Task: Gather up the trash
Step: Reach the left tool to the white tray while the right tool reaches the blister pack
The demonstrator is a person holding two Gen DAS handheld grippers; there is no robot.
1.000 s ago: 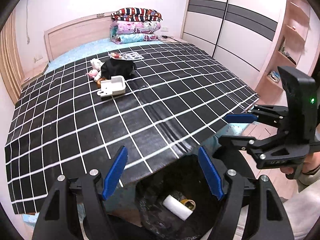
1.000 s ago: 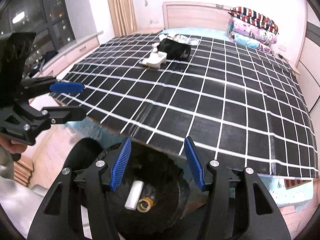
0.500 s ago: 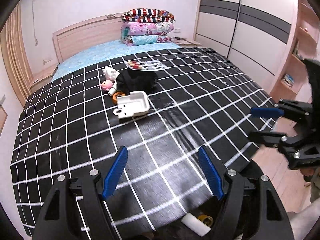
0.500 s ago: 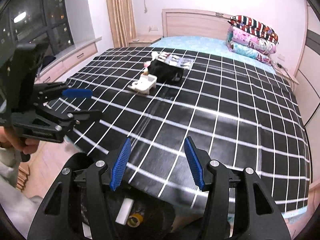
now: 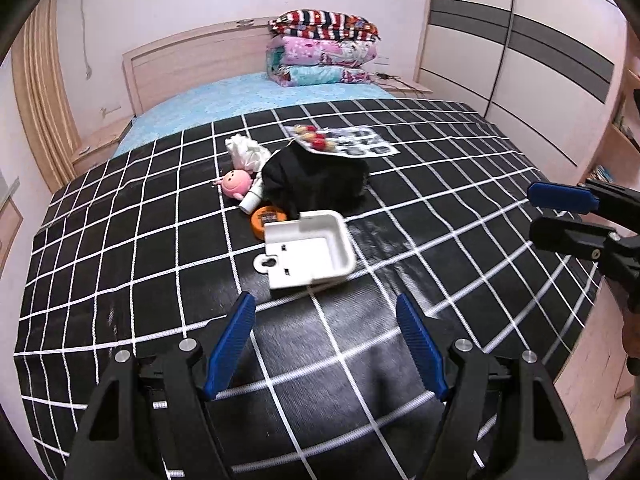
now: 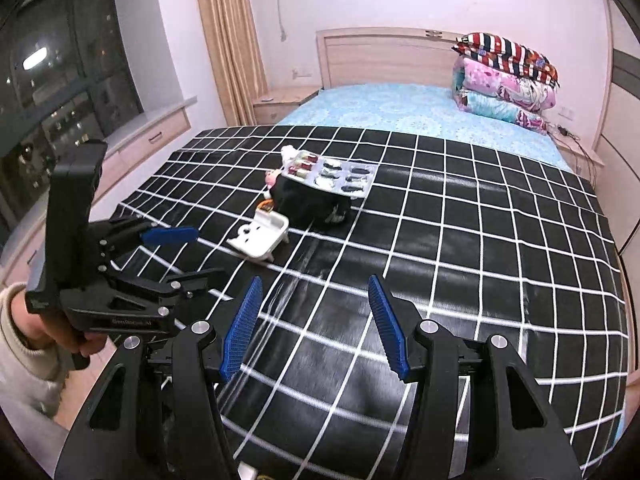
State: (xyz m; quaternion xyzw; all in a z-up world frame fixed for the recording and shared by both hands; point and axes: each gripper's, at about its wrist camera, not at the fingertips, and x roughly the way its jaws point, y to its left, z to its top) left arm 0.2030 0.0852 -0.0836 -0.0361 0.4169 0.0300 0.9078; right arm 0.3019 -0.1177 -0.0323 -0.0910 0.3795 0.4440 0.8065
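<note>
Both the left gripper point(image 5: 326, 346) and the right gripper point(image 6: 316, 328) hover spread and empty over bare checked cover point(image 5: 360, 380). The white tray point(image 5: 306, 254) lies just ahead of the left jaws. A second ago the bin sat below them; now it is out of view.

Home bedroom: bed point(image 5: 200, 216), folded quilts point(image 5: 322, 48), sliding wardrobe point(image 5: 516, 52).

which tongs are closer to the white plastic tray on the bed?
Left. The left tongs hover open just short of the white plastic tray, pointing at it. The right tongs hang open farther back, to its right.
</note>
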